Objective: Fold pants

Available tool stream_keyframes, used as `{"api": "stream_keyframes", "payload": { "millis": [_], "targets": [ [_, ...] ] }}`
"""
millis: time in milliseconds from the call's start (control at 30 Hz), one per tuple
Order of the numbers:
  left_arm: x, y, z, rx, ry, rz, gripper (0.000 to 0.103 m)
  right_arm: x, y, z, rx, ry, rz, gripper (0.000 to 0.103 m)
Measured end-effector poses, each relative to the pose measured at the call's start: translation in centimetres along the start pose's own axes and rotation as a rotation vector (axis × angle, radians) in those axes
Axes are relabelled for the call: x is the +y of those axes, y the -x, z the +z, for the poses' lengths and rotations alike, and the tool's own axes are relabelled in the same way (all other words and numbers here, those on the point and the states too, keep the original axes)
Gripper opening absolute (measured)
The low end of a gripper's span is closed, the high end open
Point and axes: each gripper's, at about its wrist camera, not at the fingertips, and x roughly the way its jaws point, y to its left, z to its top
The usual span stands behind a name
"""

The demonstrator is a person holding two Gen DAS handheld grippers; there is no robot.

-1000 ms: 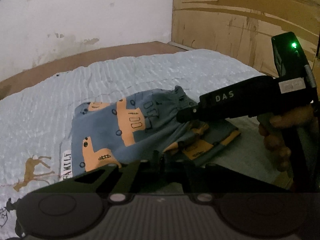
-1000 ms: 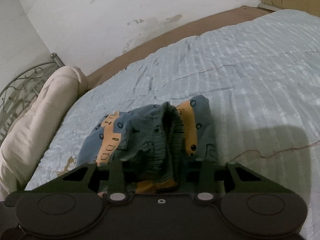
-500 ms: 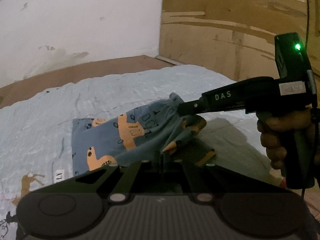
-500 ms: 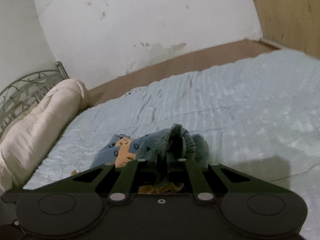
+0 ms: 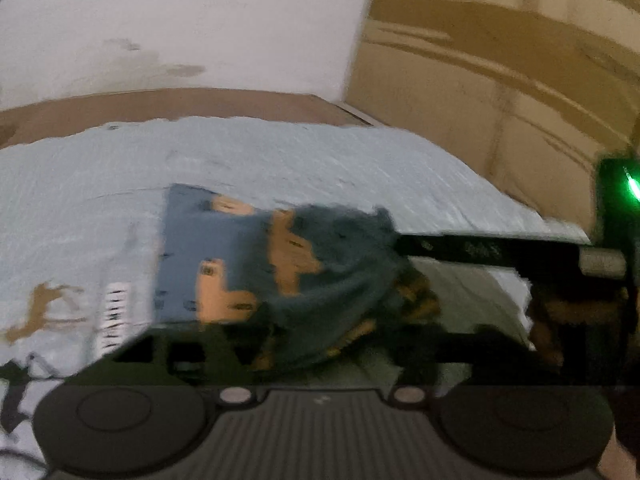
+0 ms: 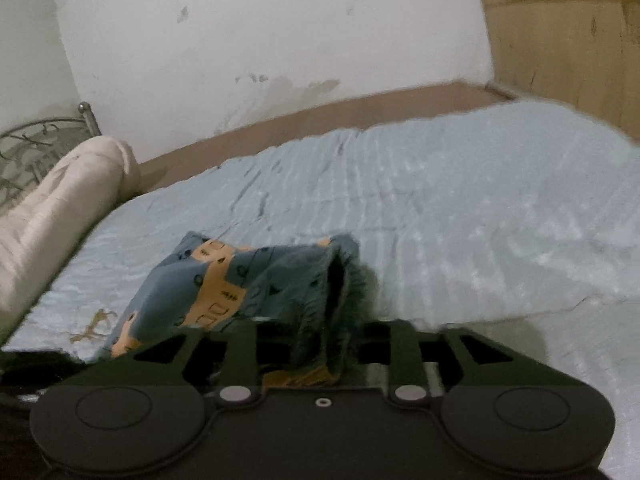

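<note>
Blue pants with an orange print lie partly folded on a light blue bedspread. Their near end, with the gathered waistband, hangs lifted off the bed. In the blurred left wrist view my left gripper looks open, with the cloth between its fingers. My right gripper is open too, and the waistband hangs loose between its fingers. The right gripper also shows in the left wrist view, reaching in from the right to the cloth.
A rolled cream blanket and a metal headboard stand at the left. A white wall is behind and a wooden panel at the right. The bedspread spreads wide to the right.
Both grippers have opened from their grip on the pants' near end. The waistband end has risen and moved over the rest of the pants. The left view is blurred by motion.
</note>
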Motion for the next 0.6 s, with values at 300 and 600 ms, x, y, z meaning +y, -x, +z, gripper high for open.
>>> {"api": "stream_keyframes", "payload": {
  "millis": [300, 600],
  "targets": [
    [2.9, 0.0, 0.3, -0.036, 0.076, 0.356, 0.103, 2.9, 0.0, -1.8, -0.075, 0.135, -0.141, 0.101],
    [5.8, -0.7, -2.0, 0.064, 0.122, 0.363, 0.103, 2.4, -0.3, -4.5, -0.015, 0.211, -0.245, 0.102]
  ]
}}
